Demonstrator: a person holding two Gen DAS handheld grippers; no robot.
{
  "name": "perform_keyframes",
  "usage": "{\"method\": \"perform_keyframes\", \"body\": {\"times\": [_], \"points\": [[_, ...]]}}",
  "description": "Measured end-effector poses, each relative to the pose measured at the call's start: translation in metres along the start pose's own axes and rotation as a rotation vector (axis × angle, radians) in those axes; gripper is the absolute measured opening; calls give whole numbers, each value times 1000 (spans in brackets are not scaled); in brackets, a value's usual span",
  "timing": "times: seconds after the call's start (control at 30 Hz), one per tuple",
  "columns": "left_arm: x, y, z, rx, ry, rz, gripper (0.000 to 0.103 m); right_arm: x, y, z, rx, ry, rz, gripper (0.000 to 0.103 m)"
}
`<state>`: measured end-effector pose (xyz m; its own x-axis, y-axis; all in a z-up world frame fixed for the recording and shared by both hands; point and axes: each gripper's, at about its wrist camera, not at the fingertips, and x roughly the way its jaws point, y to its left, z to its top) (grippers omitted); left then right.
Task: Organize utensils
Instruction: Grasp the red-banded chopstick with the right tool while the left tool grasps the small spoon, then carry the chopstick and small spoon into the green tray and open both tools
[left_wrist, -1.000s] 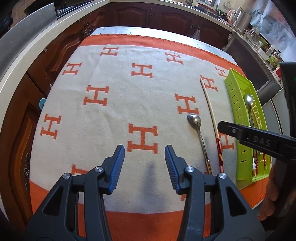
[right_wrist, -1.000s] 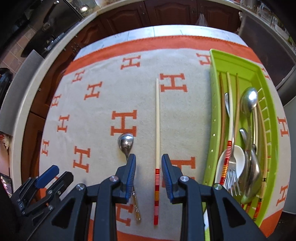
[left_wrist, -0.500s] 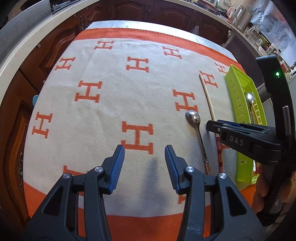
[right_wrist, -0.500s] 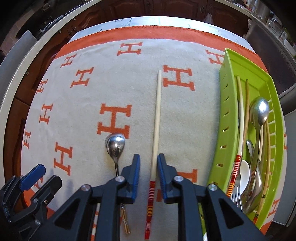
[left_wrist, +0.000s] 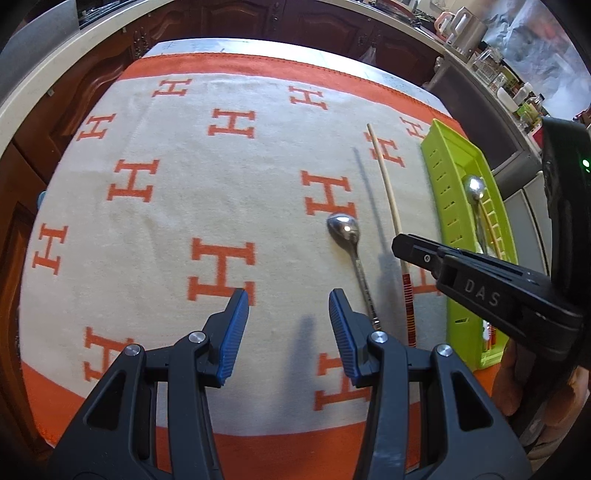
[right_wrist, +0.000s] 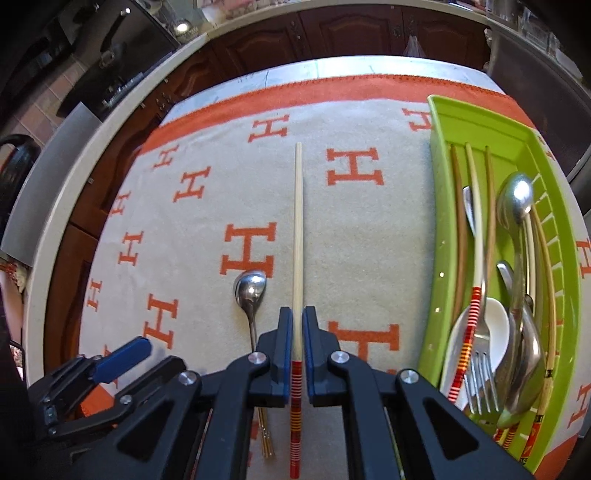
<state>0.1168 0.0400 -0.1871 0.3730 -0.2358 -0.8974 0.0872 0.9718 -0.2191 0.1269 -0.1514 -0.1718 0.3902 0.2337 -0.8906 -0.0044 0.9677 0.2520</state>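
Note:
A long pale chopstick with a red-striped end lies on the cloth; it also shows in the left wrist view. My right gripper is shut on the chopstick near its striped end. A steel spoon lies just left of it, also in the left wrist view. A green utensil tray at the right holds chopsticks, spoons and a fork. My left gripper is open and empty above the cloth, left of the spoon.
The orange and cream cloth with H marks covers the table. Dark wooden cabinets ring the table. A counter with bottles and a kettle is at the far right.
My right gripper's jaws have closed in from a wide gap until they grip the chopstick. My left gripper has drifted slightly and stays open.

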Motion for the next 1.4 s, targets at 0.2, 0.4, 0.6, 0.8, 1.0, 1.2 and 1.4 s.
{"method": "perform_keyframes", "body": {"times": [0.2,0.4,0.6,0.8,1.0,1.2,1.4], "points": [[9,-20,3,7,-7,-39,42,-31,-19,-8,44,-78,26,5],[24,-44,6,31,-9,1,42,-66,-44,-18,95,-151,61,5],[44,-69,5,70,10,110,42,-91,-66,-24,135,-214,76,5],[51,-90,4,151,-29,191,17,-98,-90,-33,173,-233,75,5],[51,-95,1,180,-44,195,2,-92,-114,-37,222,-219,62,5],[41,-78,1,95,-15,111,2,-86,-130,-31,255,-217,37,5],[14,-72,9,37,-41,38,1,-73,-143,-13,276,-210,1,6]]}}
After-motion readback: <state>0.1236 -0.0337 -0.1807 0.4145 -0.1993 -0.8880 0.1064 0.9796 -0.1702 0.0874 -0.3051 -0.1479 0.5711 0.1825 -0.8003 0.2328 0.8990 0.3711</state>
